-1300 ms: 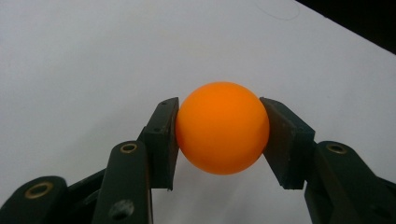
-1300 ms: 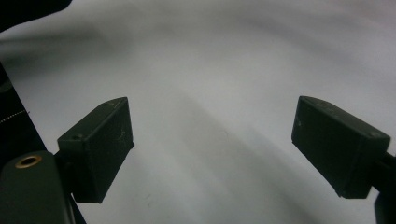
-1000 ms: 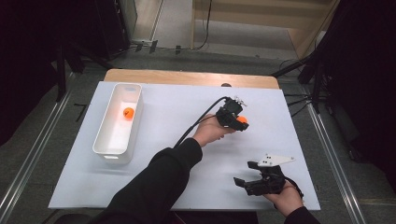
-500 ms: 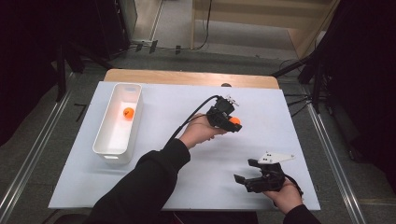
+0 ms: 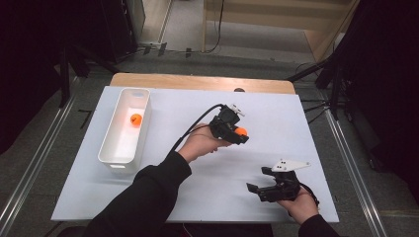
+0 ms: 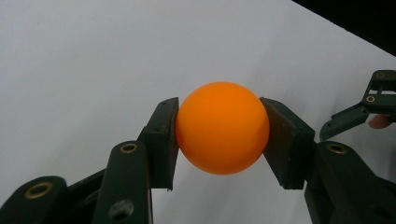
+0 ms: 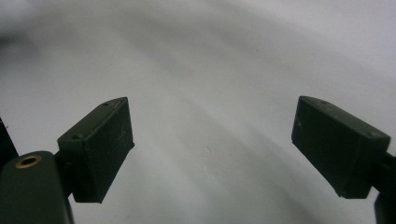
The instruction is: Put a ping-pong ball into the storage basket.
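The left gripper [image 5: 236,132] has its two black pads pressed on either side of an orange ball [image 6: 222,128], squarely across its widest part, and it holds the ball clear of the white table [image 5: 197,197] a little right of centre, nearer the far edge than the near one. From where I stand the job looks like carrying this ball over to the white bin [image 5: 124,127] by the table's left edge, where a second orange ball [image 5: 136,119] already lies toward the far end. To do it well I'd keep the squeeze steady, since a smooth round ball could squirt out if the grip slackens or tilts, carry it level across and high enough to clear the bin's rim, then lower it inside before letting go so it doesn't bounce out. The right gripper [image 5: 262,186] rests near the table's near right corner, jaws spread wide with nothing between them.
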A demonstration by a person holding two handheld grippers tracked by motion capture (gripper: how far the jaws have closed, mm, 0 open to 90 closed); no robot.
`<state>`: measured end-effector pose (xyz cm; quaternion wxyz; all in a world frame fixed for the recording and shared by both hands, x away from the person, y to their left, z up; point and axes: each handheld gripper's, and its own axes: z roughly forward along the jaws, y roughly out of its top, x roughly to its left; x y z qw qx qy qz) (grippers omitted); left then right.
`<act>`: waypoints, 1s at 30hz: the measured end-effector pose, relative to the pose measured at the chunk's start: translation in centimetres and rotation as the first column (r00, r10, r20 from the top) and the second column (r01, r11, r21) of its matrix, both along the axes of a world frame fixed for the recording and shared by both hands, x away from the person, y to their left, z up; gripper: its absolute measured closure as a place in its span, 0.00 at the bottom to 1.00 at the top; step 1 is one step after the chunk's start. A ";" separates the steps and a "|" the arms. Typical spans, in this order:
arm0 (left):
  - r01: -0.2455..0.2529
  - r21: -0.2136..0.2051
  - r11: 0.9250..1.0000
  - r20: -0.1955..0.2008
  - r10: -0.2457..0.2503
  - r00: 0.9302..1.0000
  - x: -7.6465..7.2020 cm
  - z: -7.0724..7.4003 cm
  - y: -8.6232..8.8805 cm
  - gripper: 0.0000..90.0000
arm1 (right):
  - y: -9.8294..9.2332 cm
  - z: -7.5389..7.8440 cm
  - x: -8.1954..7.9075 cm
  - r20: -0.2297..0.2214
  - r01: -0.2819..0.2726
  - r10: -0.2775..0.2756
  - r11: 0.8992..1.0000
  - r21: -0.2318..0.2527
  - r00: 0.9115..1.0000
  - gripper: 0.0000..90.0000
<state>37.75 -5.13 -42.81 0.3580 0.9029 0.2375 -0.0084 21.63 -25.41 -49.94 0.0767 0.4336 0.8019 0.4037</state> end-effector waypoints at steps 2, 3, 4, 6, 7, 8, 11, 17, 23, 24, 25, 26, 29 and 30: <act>0.000 0.003 1.000 -0.002 0.000 1.000 -0.1 0.0 0.4 0.56 | 0.0 0.0 0.0 -0.002 0.003 -0.003 1.000 0.000 1.000 0.12; -0.004 0.006 1.000 0.000 0.004 1.000 -0.1 0.0 0.5 0.56 | 0.0 0.0 0.0 0.000 0.003 -0.003 1.000 -0.001 1.000 0.12; -0.003 0.001 1.000 -0.004 0.003 1.000 -0.2 0.0 0.7 0.56 | -0.1 0.0 0.0 -0.001 0.005 -0.005 1.000 0.000 1.000 0.12; -0.004 0.000 1.000 -0.007 0.004 1.000 -0.3 0.0 1.2 0.56 | -0.1 0.0 0.0 0.000 0.005 -0.005 1.000 0.001 1.000 0.13; -0.001 0.003 1.000 -0.007 0.001 1.000 -0.4 0.1 1.4 0.56 | -0.1 0.0 0.0 0.000 0.005 -0.005 1.000 0.000 1.000 0.12; -0.002 0.004 1.000 -0.007 0.002 1.000 -0.5 0.0 1.6 0.56 | -0.1 0.0 0.0 0.000 0.004 -0.004 1.000 0.000 1.000 0.13; -0.012 0.007 1.000 -0.008 0.012 1.000 -0.8 -0.1 2.1 0.56 | 0.0 0.0 0.0 0.001 0.004 -0.004 1.000 -0.002 1.000 0.13; -0.014 -0.001 1.000 -0.014 0.014 1.000 -1.2 -0.4 3.3 0.56 | -0.1 0.0 0.0 0.003 0.006 -0.006 1.000 -0.002 1.000 0.12; -0.016 -0.005 1.000 -0.004 0.016 1.000 -1.6 -0.4 3.8 0.56 | 0.0 0.1 -0.1 0.004 0.000 0.000 1.000 -0.008 1.000 0.13; -0.014 0.001 1.000 0.004 0.014 1.000 -1.6 -0.4 4.0 0.56 | 0.0 0.1 -0.1 0.003 0.000 0.000 1.000 -0.006 1.000 0.12; -0.021 0.000 1.000 -0.001 0.021 1.000 -1.7 -0.4 4.1 0.56 | 0.0 0.1 -0.1 0.004 0.001 -0.001 1.000 -0.005 1.000 0.13; -0.022 0.000 1.000 -0.001 0.022 1.000 -1.7 -0.5 4.3 0.56 | 0.0 0.1 -0.1 0.005 0.001 -0.001 1.000 -0.005 1.000 0.13; -0.031 0.012 0.999 -0.001 0.031 1.000 -1.7 -0.5 4.7 0.56 | 0.0 0.1 -0.2 -0.002 0.001 -0.001 1.000 -0.004 1.000 0.12; -0.029 0.014 0.999 -0.001 0.029 1.000 -1.6 -0.3 4.9 0.56 | 0.0 0.1 -0.3 0.000 0.000 0.000 1.000 -0.005 1.000 0.12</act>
